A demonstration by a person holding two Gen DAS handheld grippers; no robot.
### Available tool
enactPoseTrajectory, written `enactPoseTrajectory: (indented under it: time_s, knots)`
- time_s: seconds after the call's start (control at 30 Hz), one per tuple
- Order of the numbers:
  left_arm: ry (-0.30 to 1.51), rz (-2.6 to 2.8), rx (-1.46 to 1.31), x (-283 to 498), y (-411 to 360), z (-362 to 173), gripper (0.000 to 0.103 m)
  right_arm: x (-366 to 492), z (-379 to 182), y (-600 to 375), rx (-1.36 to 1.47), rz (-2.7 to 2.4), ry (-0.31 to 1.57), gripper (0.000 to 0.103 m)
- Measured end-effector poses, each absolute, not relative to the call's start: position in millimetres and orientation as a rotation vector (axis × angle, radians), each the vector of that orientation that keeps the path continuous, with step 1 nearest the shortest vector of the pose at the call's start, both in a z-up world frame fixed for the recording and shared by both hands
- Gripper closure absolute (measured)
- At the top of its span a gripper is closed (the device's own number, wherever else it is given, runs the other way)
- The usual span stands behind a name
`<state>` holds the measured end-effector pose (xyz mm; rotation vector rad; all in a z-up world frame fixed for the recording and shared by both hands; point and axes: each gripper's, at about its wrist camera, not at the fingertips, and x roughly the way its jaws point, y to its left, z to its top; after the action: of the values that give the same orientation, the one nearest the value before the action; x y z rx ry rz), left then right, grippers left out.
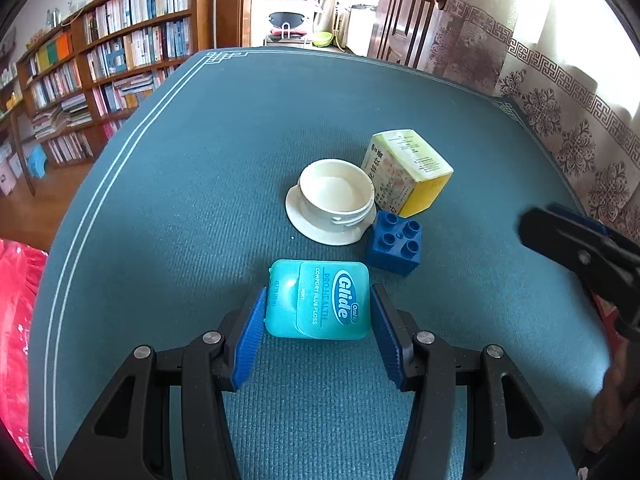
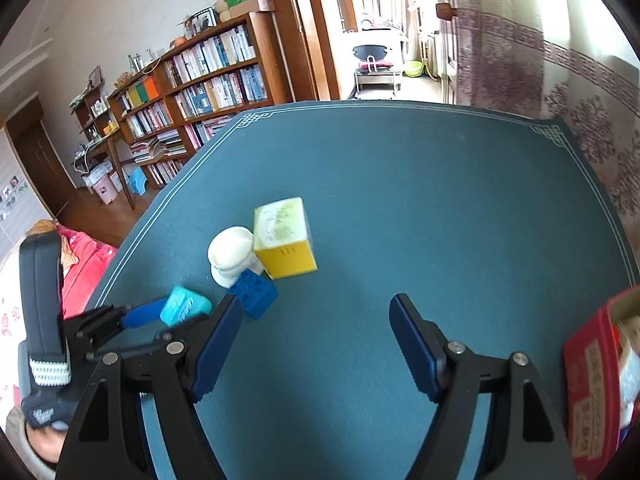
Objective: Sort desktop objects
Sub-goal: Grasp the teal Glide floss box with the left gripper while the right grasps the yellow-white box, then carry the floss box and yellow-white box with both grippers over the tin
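Note:
A teal Glide floss box (image 1: pixel 319 299) lies on the blue-green table mat (image 1: pixel 224 184) between the two blue pads of my left gripper (image 1: pixel 319 305). The pads stand at its two sides with narrow gaps, so the jaws are open around it. Beyond it sit a white cap-like container (image 1: pixel 334 201), a dark blue toy brick (image 1: pixel 394 243) and a yellow and white carton (image 1: pixel 408 170). My right gripper (image 2: pixel 316 316) is open and empty over bare mat, to the right of the group. The right wrist view also shows the floss box (image 2: pixel 185 305), brick (image 2: pixel 253 292), white container (image 2: pixel 232 255) and carton (image 2: pixel 285 238).
A red box (image 2: pixel 600 384) with its top open sits at the table's right edge. A patterned curtain (image 1: pixel 560 92) hangs behind the right side. A bookshelf (image 1: pixel 100 64) stands past the left edge, and red fabric (image 1: pixel 16 320) lies low on the left.

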<state>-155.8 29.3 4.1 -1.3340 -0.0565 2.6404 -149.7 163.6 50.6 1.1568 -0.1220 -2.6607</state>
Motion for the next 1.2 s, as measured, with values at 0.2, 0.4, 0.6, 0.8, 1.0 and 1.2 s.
enactPoseTrajectory:
  time_s: [0.2,0.4,0.6,0.8,1.0,1.2]
  knots:
    - [-0.063,2.627,-1.326,-152.9,32.8,2.5,0.049,-176.6,42.3,141.2,1.171,-2.638,-0.09,0.023]
    - [-0.093,2.603,-1.334,-151.9,28.9,0.5,0.049,-198.7,34.3,125.3,1.211,-2.614,-0.072,0.023]
    - [-0.104,2.598,-1.331,-150.5,28.3,-0.4,0.049,-214.5,26.9,113.3,1.219,-2.601,-0.019,0.026]
    - [-0.098,2.596,-1.33,-150.2,29.3,-1.1,0.049,-229.0,15.9,113.9,1.262,-2.575,-0.027,0.043]
    - [-0.094,2.598,-1.33,-150.2,30.6,-1.4,0.049,-231.5,11.5,117.3,1.269,-2.559,-0.048,0.052]
    - [-0.09,2.6,-1.329,-150.4,32.4,-3.0,0.049,-222.6,14.6,130.0,1.261,-2.594,-0.076,0.052]
